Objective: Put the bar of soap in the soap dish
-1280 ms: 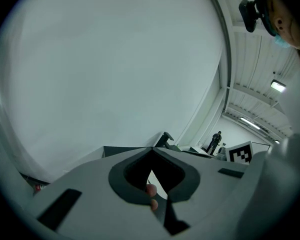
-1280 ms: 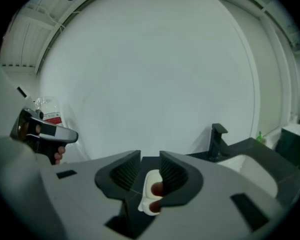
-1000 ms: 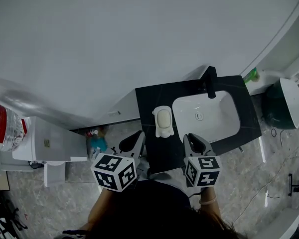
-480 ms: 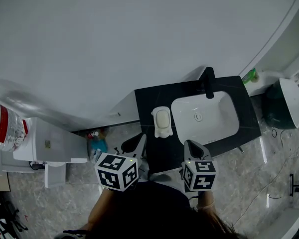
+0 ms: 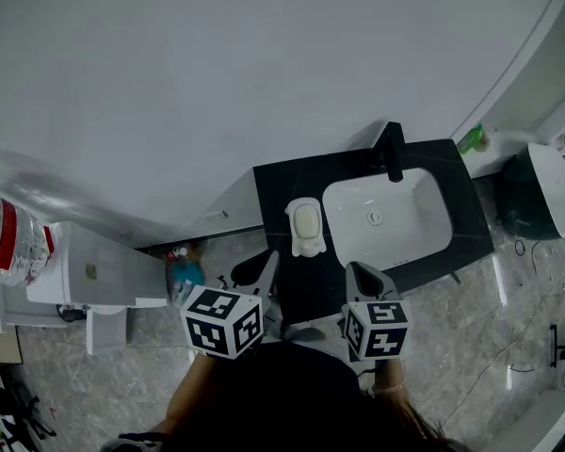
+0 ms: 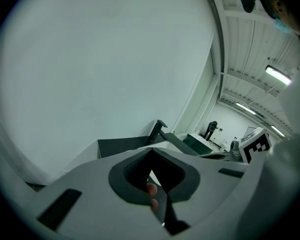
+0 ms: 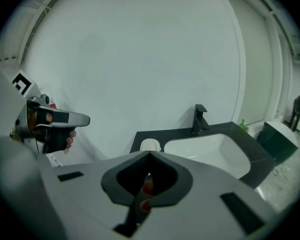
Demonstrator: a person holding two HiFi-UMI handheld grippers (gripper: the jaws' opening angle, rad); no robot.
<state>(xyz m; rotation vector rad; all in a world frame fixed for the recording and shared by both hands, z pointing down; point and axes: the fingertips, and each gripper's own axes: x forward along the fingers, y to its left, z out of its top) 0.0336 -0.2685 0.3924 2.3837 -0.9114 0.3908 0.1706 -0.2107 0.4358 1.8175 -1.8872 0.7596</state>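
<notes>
A cream bar of soap (image 5: 308, 222) lies in the white soap dish (image 5: 307, 249) on the black counter (image 5: 278, 191), left of the basin. In the right gripper view the dish (image 7: 150, 145) shows just beyond the jaws. Both grippers hang near the person's body, short of the counter's front edge. My left gripper (image 5: 260, 267) is shut with nothing in it, its jaws (image 6: 154, 151) meeting in a line. My right gripper (image 5: 362, 273) is also shut and empty (image 7: 149, 155). Neither touches the soap or the dish.
A white basin (image 5: 388, 220) with a black faucet (image 5: 393, 151) fills the counter's right part. A green bottle (image 5: 473, 141) and a dark green bin (image 5: 532, 196) stand to the right. A white cabinet (image 5: 85, 276) and a large water bottle (image 5: 5, 238) are at left.
The right gripper's jaws have closed from slightly apart. Both hands have stayed almost where they were.
</notes>
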